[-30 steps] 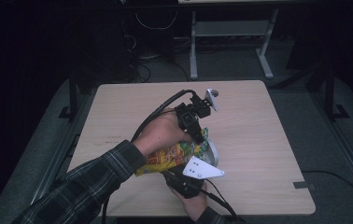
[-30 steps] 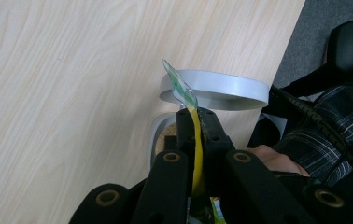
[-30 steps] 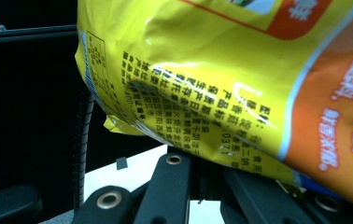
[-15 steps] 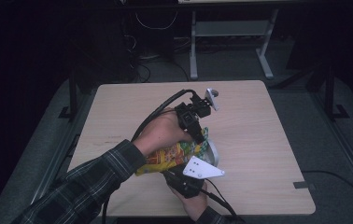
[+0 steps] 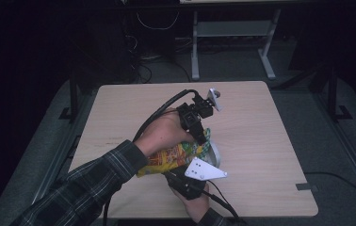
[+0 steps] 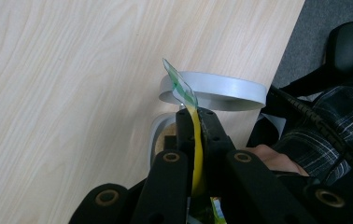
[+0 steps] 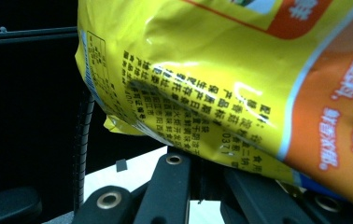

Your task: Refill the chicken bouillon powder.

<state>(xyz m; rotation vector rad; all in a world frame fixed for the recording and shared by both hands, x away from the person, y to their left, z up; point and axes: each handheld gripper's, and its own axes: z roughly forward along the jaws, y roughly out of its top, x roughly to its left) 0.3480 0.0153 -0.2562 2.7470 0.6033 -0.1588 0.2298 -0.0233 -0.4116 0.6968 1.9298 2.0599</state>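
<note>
Bench [image 5: 261, 141] carries my work near its front edge. My left claw [image 5: 199, 136] pinches the yellow snack bag [image 5: 176, 155] by its top edge, over a white bowl [image 6: 221, 88]. My right claw [image 5: 185, 181] clamps the bag's lower end.

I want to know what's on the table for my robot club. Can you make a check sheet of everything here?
Surface: pale wooden table, mostly bare.
Job's things: yellow snack bag held over a white bowl on the table.
Clutter: nothing seen.
Grippers: left hand-held gripper shut on the bag's top edge; right hand-held gripper at the bag's other end, its jaws hidden under the bag.
Cables: black cable loops from the left gripper; another trails from the right.
Surroundings: dark room, grey floor, metal desk legs behind.
</note>
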